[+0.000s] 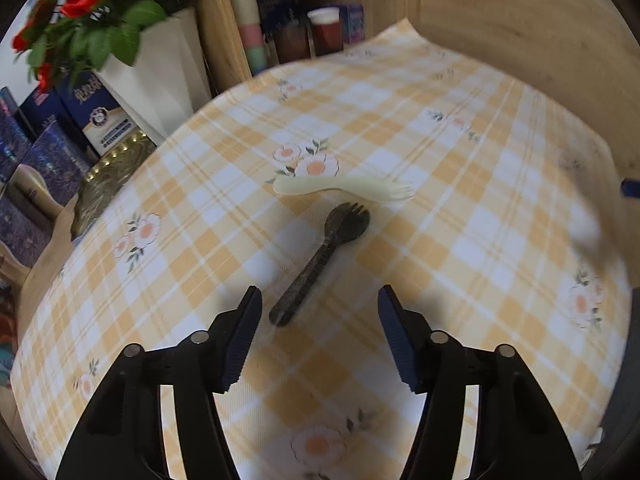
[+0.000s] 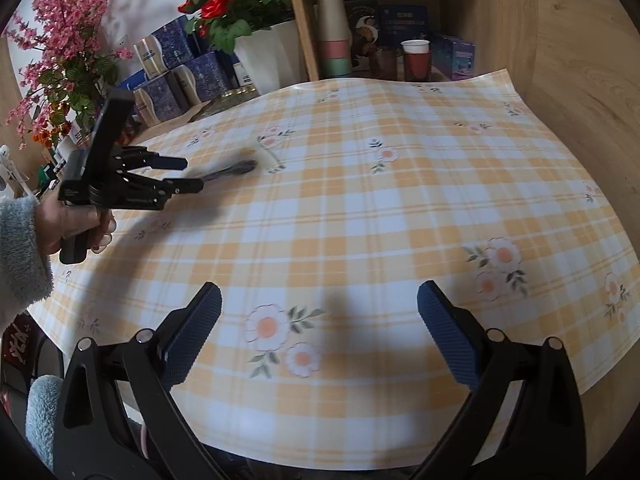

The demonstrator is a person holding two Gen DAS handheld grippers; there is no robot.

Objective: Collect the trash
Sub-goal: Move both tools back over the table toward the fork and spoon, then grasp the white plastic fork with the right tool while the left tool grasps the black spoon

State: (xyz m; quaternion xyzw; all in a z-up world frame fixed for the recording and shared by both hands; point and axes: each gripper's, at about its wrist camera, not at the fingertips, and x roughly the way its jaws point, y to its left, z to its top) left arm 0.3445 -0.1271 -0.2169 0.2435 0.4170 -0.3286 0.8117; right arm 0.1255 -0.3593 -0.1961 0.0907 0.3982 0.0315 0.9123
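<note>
A black plastic spork (image 1: 320,256) lies on the yellow checked tablecloth (image 1: 460,208), head pointing away. A cream plastic spork (image 1: 344,188) lies crosswise just beyond it, almost touching the black head. My left gripper (image 1: 319,296) is open above the cloth; the black spork's handle end sits between its fingertips, nearer the left pad, and neither pad touches it. In the right wrist view the left gripper (image 2: 192,176), held by a hand in a fleecy sleeve, points at the black spork (image 2: 236,168) and the cream spork (image 2: 268,156). My right gripper (image 2: 320,300) is open over bare cloth with nothing between its fingers.
A white pot of red roses (image 1: 160,68), blue boxes (image 1: 52,148) and an ornate gold tray (image 1: 108,184) crowd the cloth's far left. Stacked paper cups (image 2: 334,36) and a red cup (image 2: 416,60) stand in a wooden shelf behind. A wooden wall (image 2: 580,100) bounds the right side.
</note>
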